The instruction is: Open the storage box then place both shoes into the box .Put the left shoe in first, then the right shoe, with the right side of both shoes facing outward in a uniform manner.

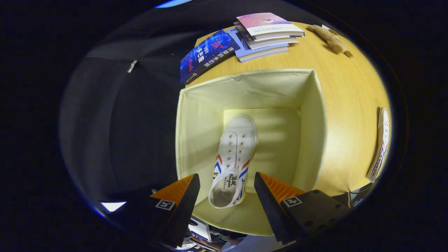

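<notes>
white shoe inside storage box, between spread hand-held gripper fingers

A white shoe lies inside the open storage box on the counter; the gripper hovers above, jaws spread, touching nothing.

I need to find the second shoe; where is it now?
In the gripper view, the second shoe lies on the wooden table, outside the open storage box, to the right of it and of the open jaws.
</notes>
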Motion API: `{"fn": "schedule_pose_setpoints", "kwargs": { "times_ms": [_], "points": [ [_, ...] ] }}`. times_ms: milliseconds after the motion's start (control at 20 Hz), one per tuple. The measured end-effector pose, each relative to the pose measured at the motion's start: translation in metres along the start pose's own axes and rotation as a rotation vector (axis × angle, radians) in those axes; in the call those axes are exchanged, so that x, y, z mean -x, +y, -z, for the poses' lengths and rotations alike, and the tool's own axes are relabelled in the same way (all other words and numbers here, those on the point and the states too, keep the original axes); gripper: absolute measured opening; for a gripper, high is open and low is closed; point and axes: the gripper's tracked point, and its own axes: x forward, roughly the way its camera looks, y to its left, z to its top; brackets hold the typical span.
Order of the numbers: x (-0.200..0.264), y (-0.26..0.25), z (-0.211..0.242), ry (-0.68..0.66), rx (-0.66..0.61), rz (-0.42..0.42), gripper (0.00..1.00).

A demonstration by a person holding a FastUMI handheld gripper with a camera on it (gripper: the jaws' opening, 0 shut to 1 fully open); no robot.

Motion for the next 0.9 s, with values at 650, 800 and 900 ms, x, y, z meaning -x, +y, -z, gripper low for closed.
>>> {"fn": "schedule_pose_setpoints", "kwargs": {
  "times_ms": [650,800,900],
  "points": [
    [0.194,-0.117,-0.016,-0.164,-0.033,-0.165,0.95],
    [0.221,-0.191,-0.027,-0.223,-0.114,-0.086,0.95],
    [0.229,-0.253,-0.035,-0.252,-0.153,0.001,0.95]
  ]
}}
